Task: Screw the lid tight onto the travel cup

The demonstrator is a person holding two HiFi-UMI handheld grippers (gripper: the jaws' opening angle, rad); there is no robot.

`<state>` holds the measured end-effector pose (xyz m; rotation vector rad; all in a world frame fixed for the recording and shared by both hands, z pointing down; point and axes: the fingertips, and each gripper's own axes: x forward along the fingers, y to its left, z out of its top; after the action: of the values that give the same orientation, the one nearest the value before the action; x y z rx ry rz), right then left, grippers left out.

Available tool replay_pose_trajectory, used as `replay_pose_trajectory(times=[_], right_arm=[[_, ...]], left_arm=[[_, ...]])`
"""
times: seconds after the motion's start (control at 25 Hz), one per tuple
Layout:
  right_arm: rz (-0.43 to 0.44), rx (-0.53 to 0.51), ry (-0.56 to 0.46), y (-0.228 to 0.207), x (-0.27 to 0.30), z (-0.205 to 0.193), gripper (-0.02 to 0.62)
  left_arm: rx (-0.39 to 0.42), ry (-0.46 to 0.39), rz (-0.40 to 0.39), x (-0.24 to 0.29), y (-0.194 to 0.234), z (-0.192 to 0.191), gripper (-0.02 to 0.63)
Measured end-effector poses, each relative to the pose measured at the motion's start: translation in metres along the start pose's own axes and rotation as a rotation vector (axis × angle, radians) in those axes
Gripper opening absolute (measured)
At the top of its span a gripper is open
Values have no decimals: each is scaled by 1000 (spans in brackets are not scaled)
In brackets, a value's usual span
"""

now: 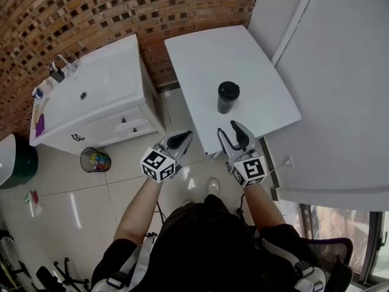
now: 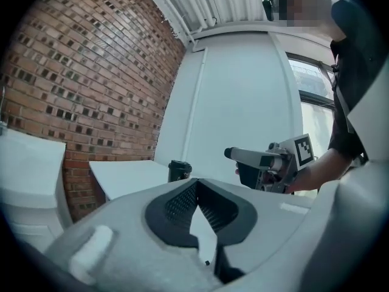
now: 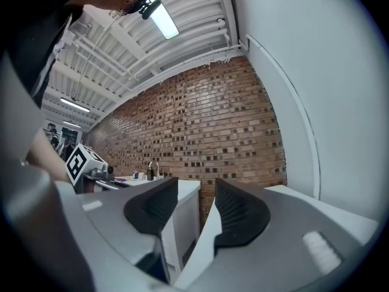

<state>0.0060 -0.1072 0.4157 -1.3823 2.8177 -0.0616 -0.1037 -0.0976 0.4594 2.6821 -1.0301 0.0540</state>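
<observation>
A dark travel cup [image 1: 227, 98] stands upright on the white table [image 1: 200, 59], its black lid [image 1: 228, 90] sitting on top. The left gripper view shows the cup [image 2: 179, 170] small and far off beyond the jaws. Both grippers hang in the air short of the table's near edge, apart from the cup. My left gripper [image 1: 182, 140] [image 2: 196, 184] is shut, its pads meeting with nothing between them. My right gripper [image 1: 233, 131] [image 3: 196, 190] stands part-way open, a clear gap between its pads and nothing in it.
A white sink cabinet [image 1: 103, 96] with a tap stands left of the table against the brick wall [image 1: 121, 5]. A small waste bin [image 1: 95, 160] sits on the tiled floor below it. A white wall and window frame [image 1: 340, 224] run along the right.
</observation>
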Motion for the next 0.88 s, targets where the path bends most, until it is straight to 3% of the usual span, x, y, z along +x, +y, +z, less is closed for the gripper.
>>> replay_pose_trajectory(times=[0.16,0.28,0.4,0.56,0.76,0.88], right_arm=[[26,-78,9,39,-8,12,104],[33,-159,56,53,-20,17,68],[5,-175,50,58,-39,30,17],[-22,-158,32,62,-63,39,2],[-15,-118,42,53,-94,35,2],[5,-91,47,45,-103,33,2]], left_arm=[[25,-26,-15,-38,-13,18,2],[36,-47,-30,-62,-24,28,2],[32,-60,-39,-80,-32,30,2],[15,-66,-20,-93,-34,28,2],[-22,-135,2,-102,-49,28,2],[1,-151,30,-105,-58,33,2]])
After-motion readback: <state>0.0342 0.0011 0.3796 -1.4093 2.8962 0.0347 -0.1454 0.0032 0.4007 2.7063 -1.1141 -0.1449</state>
